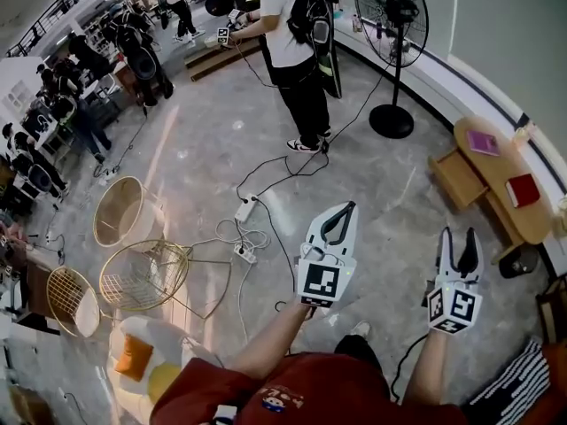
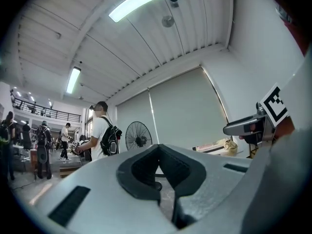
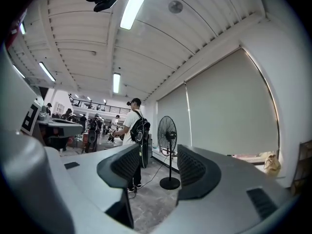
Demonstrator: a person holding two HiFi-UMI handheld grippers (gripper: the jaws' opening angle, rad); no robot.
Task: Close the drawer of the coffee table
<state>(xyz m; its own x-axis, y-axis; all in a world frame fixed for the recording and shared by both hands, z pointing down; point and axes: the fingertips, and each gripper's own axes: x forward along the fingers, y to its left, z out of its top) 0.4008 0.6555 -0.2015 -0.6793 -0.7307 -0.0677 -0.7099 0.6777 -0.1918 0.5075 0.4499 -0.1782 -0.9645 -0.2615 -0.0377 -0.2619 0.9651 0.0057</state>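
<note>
Grey marble floor (image 1: 204, 149), standing fan (image 1: 391, 16), wire chairs (image 1: 142, 274)

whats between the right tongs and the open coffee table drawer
Nothing: in the head view only bare floor separates the right tongs from the drawer.

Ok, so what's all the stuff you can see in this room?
coffee table: one, wooden, right, by the wall
drawer: one, wooden, pulled open from the table
books: two, purple and red, on the table
fan: one, black, beyond the table
wire chairs: three, gold and cream, left
power strip: one, white, floor centre
person: one, white shirt, top centre
left gripper: one, white, shut, empty
right gripper: one, white, open, empty
</note>
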